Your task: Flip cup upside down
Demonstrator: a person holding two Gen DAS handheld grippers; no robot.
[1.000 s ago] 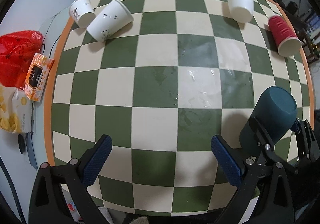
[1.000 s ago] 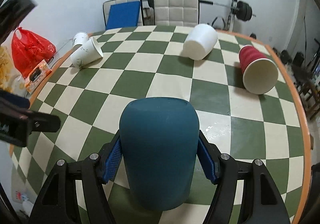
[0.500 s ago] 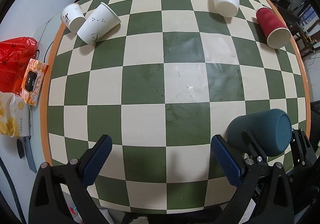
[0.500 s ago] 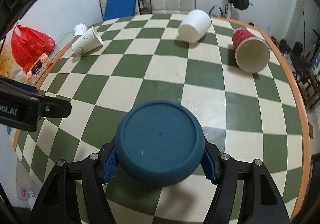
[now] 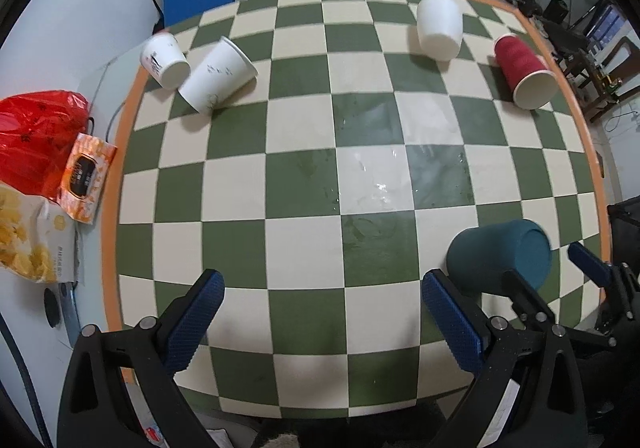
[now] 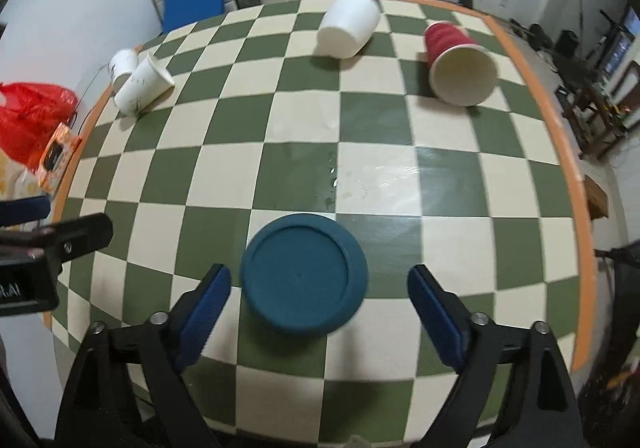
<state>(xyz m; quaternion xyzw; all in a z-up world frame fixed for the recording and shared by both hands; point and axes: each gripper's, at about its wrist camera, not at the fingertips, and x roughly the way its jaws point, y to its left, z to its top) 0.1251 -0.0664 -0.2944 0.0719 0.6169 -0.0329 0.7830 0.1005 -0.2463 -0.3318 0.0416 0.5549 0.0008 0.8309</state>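
Right wrist: one teal cup [image 6: 304, 278], four paper cups [image 6: 349, 25].

Bare checkered table [image 6: 372, 119] ahead; teal cup [image 6: 304, 280] (inverted) blocks the near edge.

Even, fairly bright indoor light casts soft shadows and a glare patch mid-table [image 5: 384, 183], while strong fisheye bending, dark vignetted corners and slight blur mark both views.

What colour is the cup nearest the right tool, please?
Dark teal cup, clearest in the right wrist view.
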